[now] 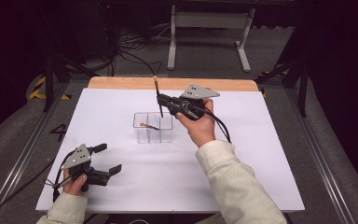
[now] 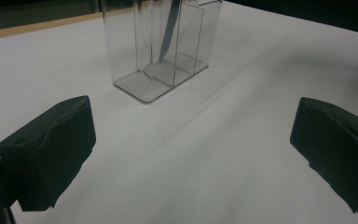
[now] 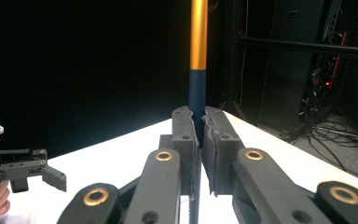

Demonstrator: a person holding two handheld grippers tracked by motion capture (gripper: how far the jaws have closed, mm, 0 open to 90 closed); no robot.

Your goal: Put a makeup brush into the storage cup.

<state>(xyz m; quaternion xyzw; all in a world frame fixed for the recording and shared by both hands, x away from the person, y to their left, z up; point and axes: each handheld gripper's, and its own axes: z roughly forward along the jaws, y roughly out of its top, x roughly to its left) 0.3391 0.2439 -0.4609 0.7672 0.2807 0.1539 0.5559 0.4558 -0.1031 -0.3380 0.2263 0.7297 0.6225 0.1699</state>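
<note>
A clear plastic organizer (image 1: 153,127) (image 2: 158,46) with upright dividers stands at the middle of the white table. A thin stick with an orange end (image 1: 147,125) lies slanted in its left part. My right gripper (image 1: 161,100) (image 3: 198,126) hovers just behind the organizer's right side, shut on a dark blue pen with an orange top (image 1: 157,95) (image 3: 198,46). The pen stands nearly upright, its lower end dipping into the organizer's top. My left gripper (image 1: 108,158) (image 2: 191,154) rests at the table's near left, open, nothing between its pads, facing the organizer.
A white sheet (image 1: 242,154) covers the table, with a wooden strip (image 1: 121,83) along its far edge. Beyond it stand a white frame's legs (image 1: 171,42) and cables on the floor. The left gripper also shows at the right gripper view's left edge (image 3: 18,168).
</note>
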